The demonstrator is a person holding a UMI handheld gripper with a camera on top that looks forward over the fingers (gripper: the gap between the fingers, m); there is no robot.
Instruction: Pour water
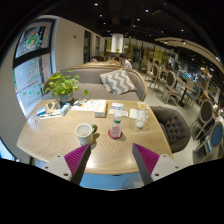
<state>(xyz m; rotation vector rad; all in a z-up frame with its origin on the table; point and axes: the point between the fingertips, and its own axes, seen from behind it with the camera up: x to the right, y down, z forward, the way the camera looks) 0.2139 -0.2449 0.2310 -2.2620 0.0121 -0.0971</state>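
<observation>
Café-like room with a pale wooden table (60,135) filling the lower middle of the frame — that is the setting. At the bottom, the gripper (110,160) hovers with its fingers spread wide and nothing between them, pink pads (76,158) facing inward. Just beyond them, near frame centre, stands a small bottle (116,126) with a pink band, and to its left a green-rimmed cup (84,131), both on the table. The bottle looks light, probably stiff plastic and perhaps slick — I would grip its body at mid-height. Further back: a potted plant (62,86) upper left, a grey sofa (100,80) with a zigzag cushion (118,81), chairs (172,128) at right.
</observation>
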